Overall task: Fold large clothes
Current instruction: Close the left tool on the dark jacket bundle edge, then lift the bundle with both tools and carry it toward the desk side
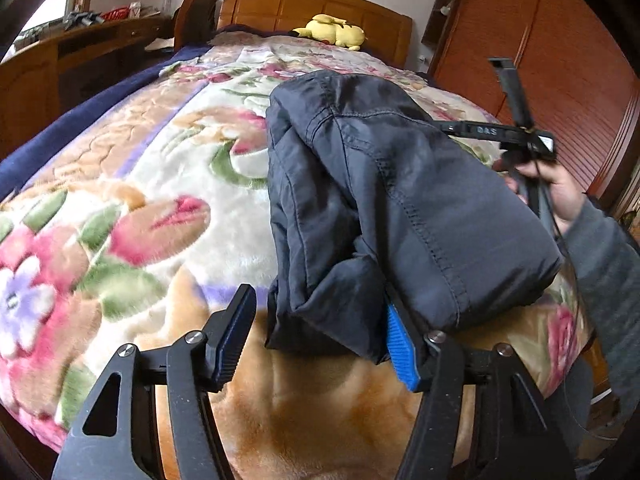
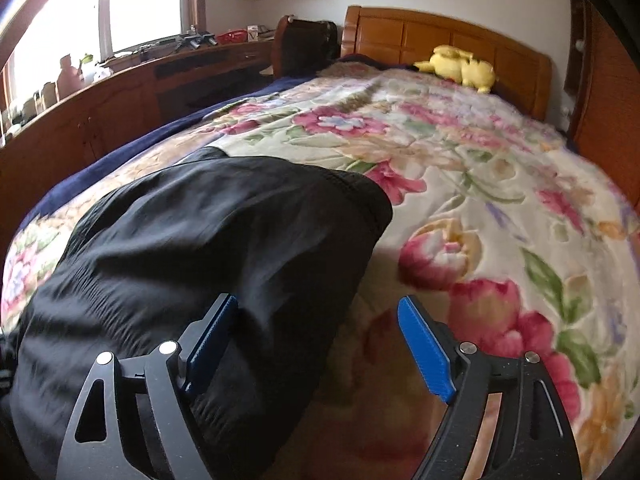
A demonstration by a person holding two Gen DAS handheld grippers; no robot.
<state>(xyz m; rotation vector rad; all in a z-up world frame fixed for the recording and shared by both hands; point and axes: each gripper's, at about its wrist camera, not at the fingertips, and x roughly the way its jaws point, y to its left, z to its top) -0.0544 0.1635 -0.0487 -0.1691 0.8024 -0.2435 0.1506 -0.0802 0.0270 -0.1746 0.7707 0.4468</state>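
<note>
A dark padded jacket [image 1: 376,200] lies folded into a bundle on the floral blanket [image 1: 160,184] of the bed. My left gripper [image 1: 320,328] is open, its jaws wide apart at the bundle's near left corner; the right blue pad [image 1: 402,352] touches the fabric's underside. In the right wrist view the jacket [image 2: 192,256] fills the lower left. My right gripper [image 2: 316,344] is open over the jacket's right edge, its left pad [image 2: 210,340] against the fabric. The right gripper also shows in the left wrist view [image 1: 520,128], held in a hand behind the bundle.
A yellow plush toy [image 1: 332,30] lies by the wooden headboard [image 1: 320,8]. A wooden desk [image 2: 120,92] with clutter runs along the left under the window. A wooden wardrobe [image 1: 540,48] stands to the right of the bed.
</note>
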